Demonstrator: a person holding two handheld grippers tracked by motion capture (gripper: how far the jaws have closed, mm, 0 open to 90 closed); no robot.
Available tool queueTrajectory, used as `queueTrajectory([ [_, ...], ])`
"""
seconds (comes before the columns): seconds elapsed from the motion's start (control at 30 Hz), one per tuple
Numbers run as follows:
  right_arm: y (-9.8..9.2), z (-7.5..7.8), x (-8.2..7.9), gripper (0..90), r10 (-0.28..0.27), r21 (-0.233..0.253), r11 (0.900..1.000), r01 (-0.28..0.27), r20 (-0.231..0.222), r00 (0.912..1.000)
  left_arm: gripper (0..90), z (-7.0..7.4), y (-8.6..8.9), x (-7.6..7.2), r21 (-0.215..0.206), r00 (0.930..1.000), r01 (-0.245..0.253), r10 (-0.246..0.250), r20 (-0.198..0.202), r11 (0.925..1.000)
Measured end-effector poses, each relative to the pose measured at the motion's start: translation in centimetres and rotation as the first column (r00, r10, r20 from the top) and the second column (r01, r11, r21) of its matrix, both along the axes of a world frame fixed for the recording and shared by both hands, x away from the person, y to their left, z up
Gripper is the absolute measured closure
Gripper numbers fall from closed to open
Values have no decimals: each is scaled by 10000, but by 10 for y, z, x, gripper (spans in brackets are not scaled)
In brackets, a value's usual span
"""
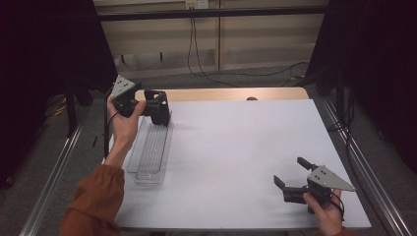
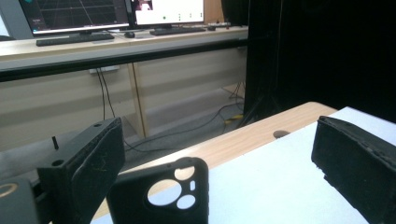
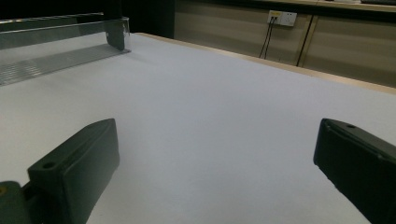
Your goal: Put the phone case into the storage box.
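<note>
High view: the left gripper [image 1: 158,109] hangs above the far end of a clear tray [image 1: 150,152] at the table's [image 1: 236,162] left side; the right gripper [image 1: 290,179] rests low near the near right corner, well apart from the tray.
Left gripper view: a black phone case [image 2: 161,193] stands between the two jaws, camera cut-outs facing the lens, upright with a slight tilt.
Left claw: jaws spread wide, released; the case sits in the gap, close to the left jaw, and whether it touches that jaw cannot be told.
Right claw: jaws wide apart over bare table in the right gripper view [image 3: 215,172], grasping nothing.
Case position: by the high view it is at the tray's far end, under the left gripper; whether it leans on the end wall or stands inside the tray cannot be told.
Tray: long, clear, ribbed floor, lying lengthways along the left edge; its far wall [image 3: 116,32] shows in the right gripper view.
Tray contents: the near and middle stretch look bare; the far end is hidden by the gripper.
Step in hand: judged as the left gripper either about to grip the case or just letting it go at the tray.
Next move: if a pick, the jaws need to close squarely on the case's flat faces without tipping it; the thin, light case could slide or fall over.
Right gripper role: idle, likely waiting.
</note>
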State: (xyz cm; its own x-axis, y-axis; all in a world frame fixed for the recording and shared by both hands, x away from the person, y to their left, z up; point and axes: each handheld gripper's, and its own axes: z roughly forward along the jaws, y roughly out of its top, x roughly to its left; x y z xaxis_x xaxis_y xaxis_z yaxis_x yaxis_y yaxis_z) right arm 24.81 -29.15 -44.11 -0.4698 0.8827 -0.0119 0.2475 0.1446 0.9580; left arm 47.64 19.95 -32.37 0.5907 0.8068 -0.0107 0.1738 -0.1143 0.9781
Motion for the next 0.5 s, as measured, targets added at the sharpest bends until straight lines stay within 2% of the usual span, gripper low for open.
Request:
queueTrajectory([
  [0.1, 0, 1, -1, 0, -66, 24, 10000, 66, 20, 10000, 29, -2, 4, -6, 59, 9999, 76, -75, -92, 10000],
  [0.23, 0, 1, -1, 0, -118, 13, 9999, 118, 18, 9999, 30, -4, 8, -17, 38, 9998, -187, 187, -66, 9998],
  [0.33, 1, 2, -2, 0, -134, -26, 9999, 134, 23, 9999, 29, -9, 12, -26, -101, 9999, -10, 9, -127, 9999],
  [0.4, 1, 2, -2, 0, -151, -35, 9999, 151, 44, 9999, 30, -13, 15, -31, 33, 9998, 16, -15, -197, 10000],
  [0.5, 2, 2, -2, 0, -157, -46, 9999, 157, 49, 9999, 29, -19, 18, -37, -136, 9997, 90, -93, -219, 9999],
])
